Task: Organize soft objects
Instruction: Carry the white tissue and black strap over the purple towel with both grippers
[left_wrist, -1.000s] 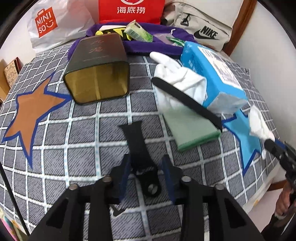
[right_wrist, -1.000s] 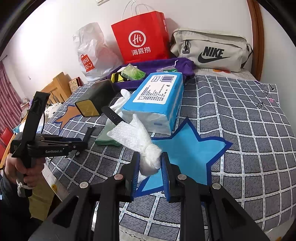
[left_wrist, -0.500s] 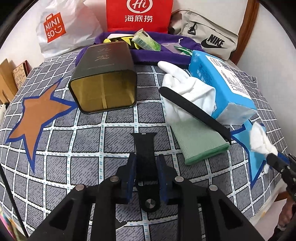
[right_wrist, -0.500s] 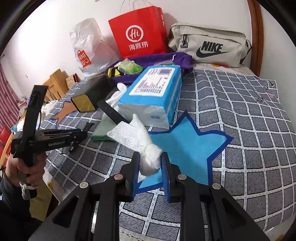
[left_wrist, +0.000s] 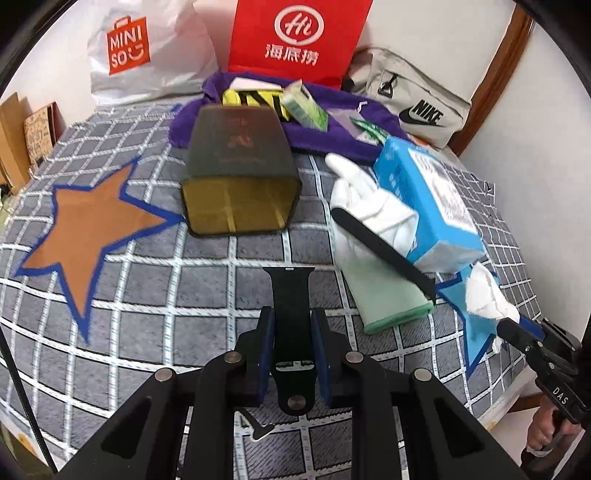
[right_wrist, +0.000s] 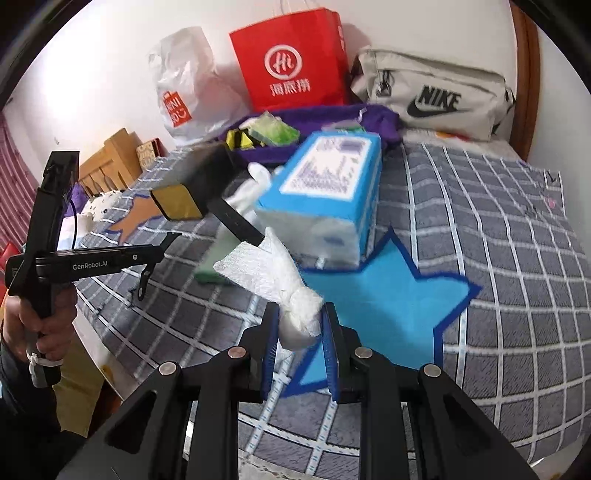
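Grey checked bed (left_wrist: 155, 325) carries the clutter. Left tool (left_wrist: 291, 345) is clamped on a black strap (left_wrist: 290, 295), raised just clear of the cover in front of the blue tissue pack (left_wrist: 428, 206). Right tool (right_wrist: 300, 330) pinches a knotted white cloth (right_wrist: 273, 273) beside that pack, presumably for sorting.

Strap gripped and lifted

The left gripper (left_wrist: 292, 339) has shut on the black strap (left_wrist: 290, 306), which lay loose between open pads a second ago, and raised it.
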